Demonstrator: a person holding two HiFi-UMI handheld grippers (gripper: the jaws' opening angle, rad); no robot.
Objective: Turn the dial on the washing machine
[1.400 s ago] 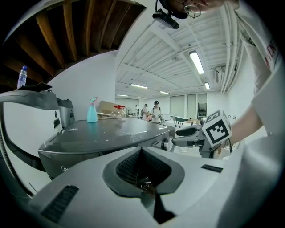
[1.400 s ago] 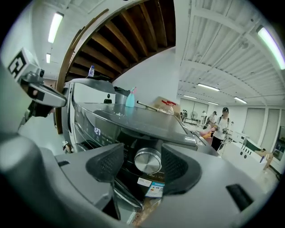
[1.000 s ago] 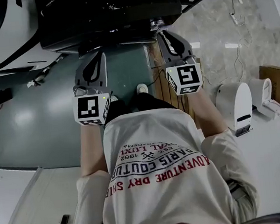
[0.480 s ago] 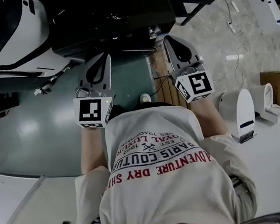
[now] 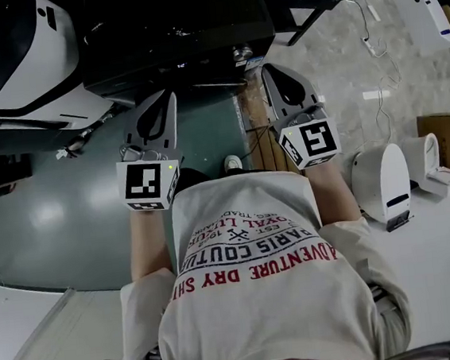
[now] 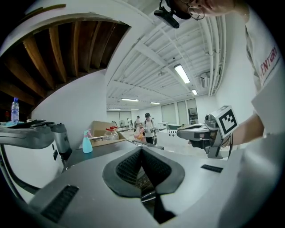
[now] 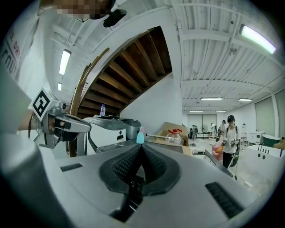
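Right gripper (image 5: 268, 71) is clamped shut on nothing, left gripper (image 5: 168, 95) closed and empty too. We've got both out front, near the black machine (image 5: 177, 28).

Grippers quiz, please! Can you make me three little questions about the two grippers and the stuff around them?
1. True or false: the left gripper is shut and empty.
2. What colour is the spray bottle seen past the right gripper? A red, B blue, C black.
3. Fill the gap: the right gripper is ____ (open or shut).

Key: 1 true; 2 B; 3 shut.
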